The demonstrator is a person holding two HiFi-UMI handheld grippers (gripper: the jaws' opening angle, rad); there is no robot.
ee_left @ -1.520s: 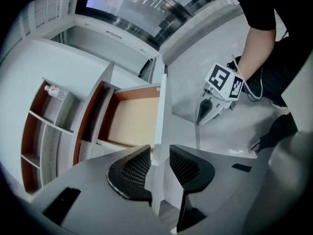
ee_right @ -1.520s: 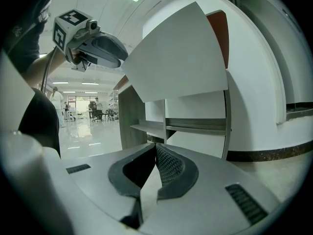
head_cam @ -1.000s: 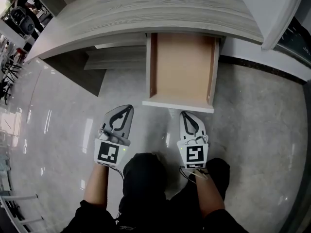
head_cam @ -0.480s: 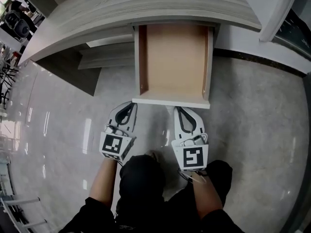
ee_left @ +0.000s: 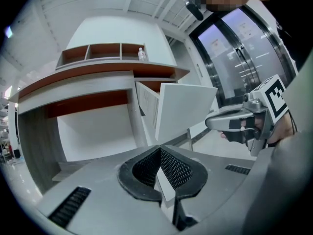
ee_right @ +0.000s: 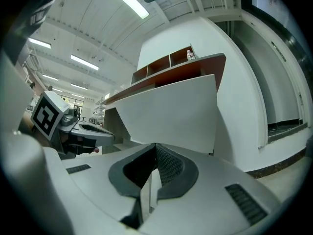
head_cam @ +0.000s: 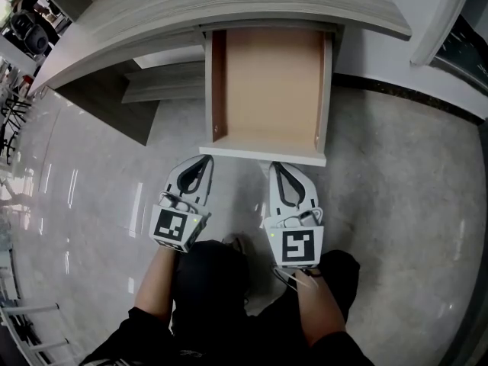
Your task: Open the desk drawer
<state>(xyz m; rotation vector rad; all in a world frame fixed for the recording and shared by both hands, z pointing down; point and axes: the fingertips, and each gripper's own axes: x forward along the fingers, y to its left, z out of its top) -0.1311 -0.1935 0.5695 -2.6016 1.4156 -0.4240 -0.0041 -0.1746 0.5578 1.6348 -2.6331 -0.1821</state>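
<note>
The desk drawer stands pulled out from under the grey wood-grain desk top, and its tan inside holds nothing. Its white front panel faces me. My left gripper is shut and holds nothing, with its tip just in front of the panel's left end. My right gripper is also shut with nothing in it, close below the panel near its middle. The left gripper view has the shut jaws below the white panel. In the right gripper view the panel fills the space above the shut jaws.
A lower desk shelf and dark side panel lie left of the drawer. Glossy marble floor spreads around me. My dark-clothed legs are below the grippers. A white column rises at the right, and glass doors are beyond it.
The left gripper has sunk and rolled a little; the right has risen slightly. Both tips now stand nearer the drawer front. The drawer stays pulled out.
</note>
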